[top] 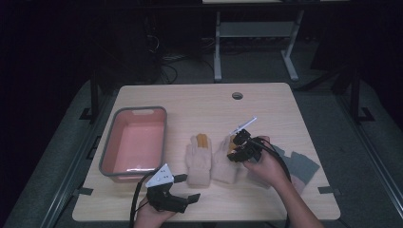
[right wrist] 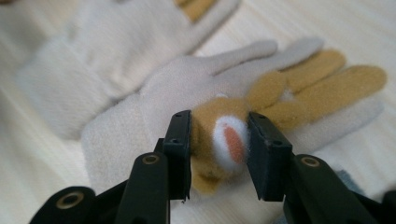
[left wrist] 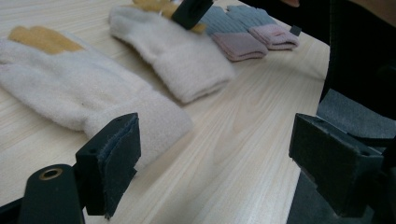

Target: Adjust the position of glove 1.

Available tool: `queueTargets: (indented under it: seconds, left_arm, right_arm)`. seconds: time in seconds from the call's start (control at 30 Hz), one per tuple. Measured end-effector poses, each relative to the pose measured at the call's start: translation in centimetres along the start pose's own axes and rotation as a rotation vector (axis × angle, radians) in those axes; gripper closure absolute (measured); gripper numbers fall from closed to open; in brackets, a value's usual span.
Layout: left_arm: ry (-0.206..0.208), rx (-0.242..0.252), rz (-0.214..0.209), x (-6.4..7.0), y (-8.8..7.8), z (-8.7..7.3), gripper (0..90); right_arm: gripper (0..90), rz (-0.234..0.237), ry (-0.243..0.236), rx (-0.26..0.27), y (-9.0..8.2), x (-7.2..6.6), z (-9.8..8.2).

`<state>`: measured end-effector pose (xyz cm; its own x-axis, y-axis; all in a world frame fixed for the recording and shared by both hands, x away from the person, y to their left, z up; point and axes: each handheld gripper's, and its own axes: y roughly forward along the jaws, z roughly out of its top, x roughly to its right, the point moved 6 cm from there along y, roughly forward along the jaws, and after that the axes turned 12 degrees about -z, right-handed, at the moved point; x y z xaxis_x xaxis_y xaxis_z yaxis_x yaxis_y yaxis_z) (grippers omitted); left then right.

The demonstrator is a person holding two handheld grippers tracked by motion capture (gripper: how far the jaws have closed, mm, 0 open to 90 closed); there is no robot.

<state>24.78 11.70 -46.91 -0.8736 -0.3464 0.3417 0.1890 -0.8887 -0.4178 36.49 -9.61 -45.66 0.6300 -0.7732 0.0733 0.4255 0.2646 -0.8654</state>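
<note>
R gripper (right wrist: 218,151) sits low centre in its own view, jaws pinching the tan patch w/ a white-and-orange spot on the right glove (right wrist: 154,107); pads press both sides of that patch. In the high view the same gripper (top: 243,145) is just right of centre, over the finger end of that glove (top: 223,161), person's right hand (top: 266,166) behind it. Second cream glove (top: 198,159) lies just beside it to the left, tan fingers pointing to the top of frame. L gripper (top: 183,187) is at bottom centre-left of the high view, jaws spread, nothing between them; its own view shows bare table (left wrist: 243,154) between the pads, glove cuffs upper left. Pink bin (top: 135,142) w/ grey rim at left of the table, apart from the gloves. Grey-pink gloves (top: 299,166) at right, next to the right hand.
</note>
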Motion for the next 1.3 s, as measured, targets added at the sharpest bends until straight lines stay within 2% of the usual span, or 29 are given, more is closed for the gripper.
queueTargets:
  seconds: [0.2,0.43,0.47,0.63,0.67,0.7,0.8,0.9,1.07,1.3]
  left_arm:
    - [-0.005,-0.005,-0.003,0.0,-0.1,0.0,16.3]
    - [0.002,-0.008,0.002,0.1,-0.3,0.0,16.4]
    - [0.002,-0.009,0.001,0.1,-0.3,-0.1,16.3]
    - [-0.003,0.006,0.004,0.1,-0.5,0.1,16.3]
    - [0.001,0.000,0.004,0.1,-0.6,0.1,16.4]
    - [-0.001,0.013,0.006,0.1,-0.7,0.2,16.4]
    - [0.000,0.013,0.007,0.0,-0.9,0.2,16.3]
    - [-0.009,0.012,0.009,0.1,-0.8,0.1,16.4]
    - [0.001,0.005,0.019,0.1,-1.0,0.1,16.4]
    - [-0.010,0.015,0.015,-0.2,-1.1,0.1,16.4]
  right_arm:
    - [62.9,0.000,-0.033,0.054,-2.6,-0.7,1.2]
    - [62.8,0.020,-0.082,0.075,-3.3,-2.4,2.6]
    - [62.8,0.040,-0.097,0.073,-3.1,-3.2,3.2]
    - [62.8,0.048,-0.142,0.066,-2.4,-4.4,4.1]
    - [62.8,0.054,-0.166,0.070,-2.1,-5.0,4.7]
    - [62.8,0.057,-0.175,0.074,-2.0,-5.3,5.0]
    - [62.7,0.067,-0.190,0.083,-1.7,-5.9,5.8]
    - [62.6,0.070,-0.205,0.080,-1.1,-6.5,6.4]
    - [62.3,0.065,-0.235,0.054,0.4,-7.2,6.9]
    - [61.5,0.076,-0.244,0.009,2.0,-7.4,6.6]
